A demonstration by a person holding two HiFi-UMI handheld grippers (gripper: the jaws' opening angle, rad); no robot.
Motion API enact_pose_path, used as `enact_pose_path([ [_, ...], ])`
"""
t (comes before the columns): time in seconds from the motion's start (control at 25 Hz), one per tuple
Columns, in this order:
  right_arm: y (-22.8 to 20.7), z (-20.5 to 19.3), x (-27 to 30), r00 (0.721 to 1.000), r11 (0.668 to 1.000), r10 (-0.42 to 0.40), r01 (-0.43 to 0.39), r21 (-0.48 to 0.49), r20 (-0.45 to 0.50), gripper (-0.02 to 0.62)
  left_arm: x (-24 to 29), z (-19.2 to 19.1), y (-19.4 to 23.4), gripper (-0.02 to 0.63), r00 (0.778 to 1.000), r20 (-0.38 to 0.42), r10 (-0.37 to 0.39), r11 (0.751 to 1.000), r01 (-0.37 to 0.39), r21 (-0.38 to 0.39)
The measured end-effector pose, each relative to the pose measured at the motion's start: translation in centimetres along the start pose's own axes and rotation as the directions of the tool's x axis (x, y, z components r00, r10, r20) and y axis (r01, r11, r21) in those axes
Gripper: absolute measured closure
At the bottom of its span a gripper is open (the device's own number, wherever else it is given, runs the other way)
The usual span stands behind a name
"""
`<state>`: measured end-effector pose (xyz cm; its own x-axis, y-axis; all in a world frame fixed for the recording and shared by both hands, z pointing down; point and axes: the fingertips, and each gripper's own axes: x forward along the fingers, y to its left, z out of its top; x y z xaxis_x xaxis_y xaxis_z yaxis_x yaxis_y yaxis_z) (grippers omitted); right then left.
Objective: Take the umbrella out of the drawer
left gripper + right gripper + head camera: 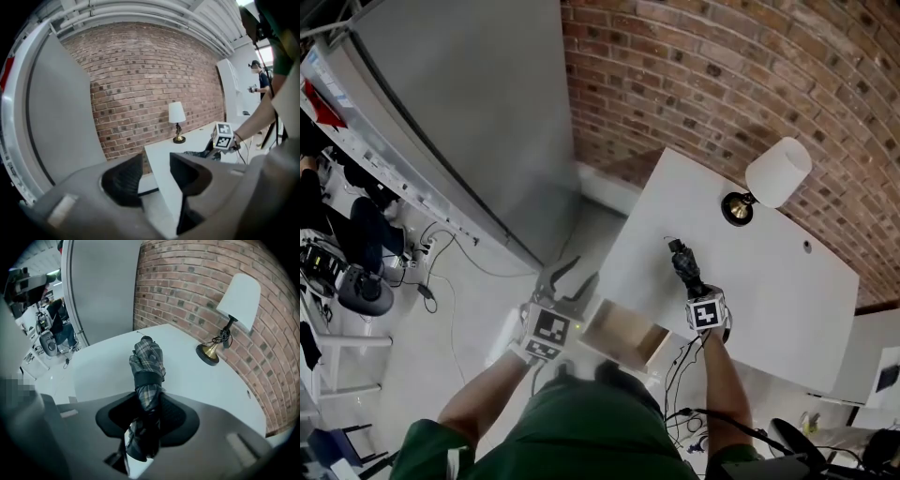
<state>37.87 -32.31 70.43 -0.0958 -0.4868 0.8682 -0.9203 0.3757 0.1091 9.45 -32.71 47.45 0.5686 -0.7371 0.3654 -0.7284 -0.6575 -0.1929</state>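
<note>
Two hand-held grippers worked at a smooth white table [769,281] beside a rough red brick wall [703,75]. The right gripper [147,413] pinched a folded, dark plaid fabric umbrella [147,363], its soft strapped bundle angled down over the tabletop, out of the drawer, probably ready to be laid flat. The left gripper [574,279], jaws spread and empty, hovered beside the open, pale wooden, box-shaped drawer [623,339], leaving it clear.

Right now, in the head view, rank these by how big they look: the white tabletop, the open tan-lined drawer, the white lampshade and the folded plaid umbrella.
Largest: white tabletop.
Next: open tan-lined drawer and white lampshade, which look about alike, so unranked.
Smallest: folded plaid umbrella.
</note>
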Motion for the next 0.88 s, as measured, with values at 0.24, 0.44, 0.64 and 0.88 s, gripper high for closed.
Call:
enact_pose_path([
  [0.24, -1.9, -0.8, 2.3, 0.999, 1.000, -0.005, 0.005, 0.015, -0.047, 0.460, 1.0, -0.2, 0.5, 0.425, 0.999, -0.023, 0.024, 1.000, -0.024, -0.006],
  [0.44, -2.1, -0.5, 2.6, 0.998, 1.000, -0.006, 0.005, -0.013, -0.067, 0.404, 1.3, -0.4, 0.7, 0.425, 0.999, -0.023, 0.026, 0.999, -0.026, -0.020],
  [0.64, -3.1, 3.9, -1.8, 0.984, 0.995, -0.042, 0.025, 0.096, 0.176, 0.387, 1.3, 0.3, 1.2, 0.425, 1.000, 0.001, 0.023, 1.000, -0.023, -0.014],
  [0.88, -4.2, 10.7, -11.5, 0.853, 0.975, -0.142, 0.035, 0.218, 0.501, 0.387, 0.0, 1.7, 2.4, 0.425, 0.998, 0.045, 0.033, 0.999, -0.033, -0.007],
])
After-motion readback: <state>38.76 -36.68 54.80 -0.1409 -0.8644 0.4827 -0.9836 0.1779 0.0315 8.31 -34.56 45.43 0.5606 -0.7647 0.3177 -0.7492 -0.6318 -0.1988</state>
